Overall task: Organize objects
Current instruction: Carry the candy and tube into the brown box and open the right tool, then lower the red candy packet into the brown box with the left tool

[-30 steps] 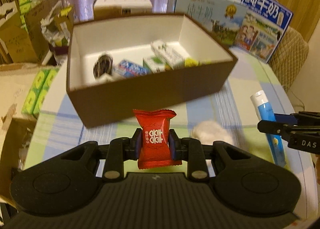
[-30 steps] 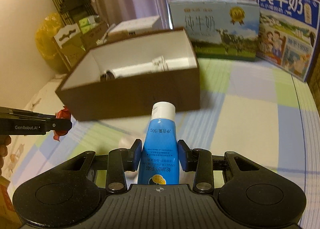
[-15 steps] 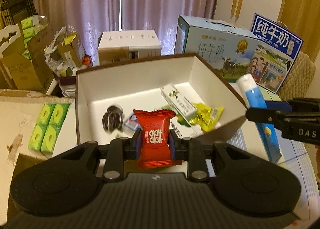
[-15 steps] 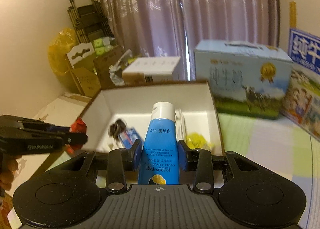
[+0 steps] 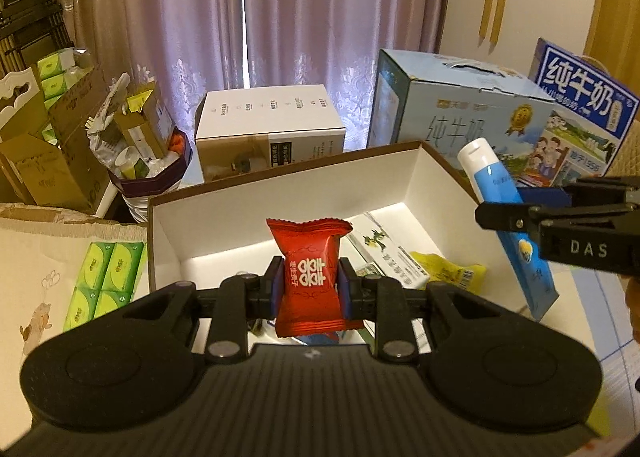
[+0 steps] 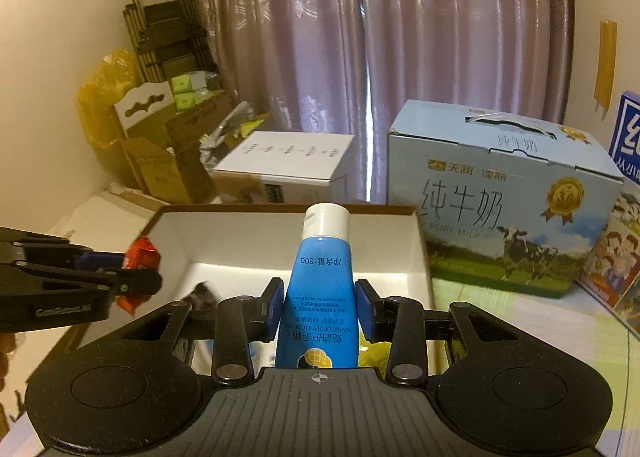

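Note:
My left gripper (image 5: 311,289) is shut on a red candy packet (image 5: 310,277) and holds it above the open brown box (image 5: 280,193) with a white inside. My right gripper (image 6: 320,305) is shut on a blue hand cream tube (image 6: 320,289) with a white cap, also over the box (image 6: 420,249). The tube (image 5: 508,217) and right gripper show at the right in the left wrist view. The candy (image 6: 140,257) and left gripper show at the left in the right wrist view. A white-green carton (image 5: 384,253) and a yellow packet (image 5: 448,271) lie in the box.
Two blue milk cartons (image 5: 460,121) (image 5: 580,109) stand behind the box on the checked tablecloth. A white box (image 5: 268,133) sits behind it too. Green tissue packs (image 5: 106,281) lie left of the box. Cardboard boxes and clutter (image 5: 80,145) fill the far left by the curtain.
Both grippers rose and moved forward, from in front of the box's near wall to above its open inside, each still holding its object.

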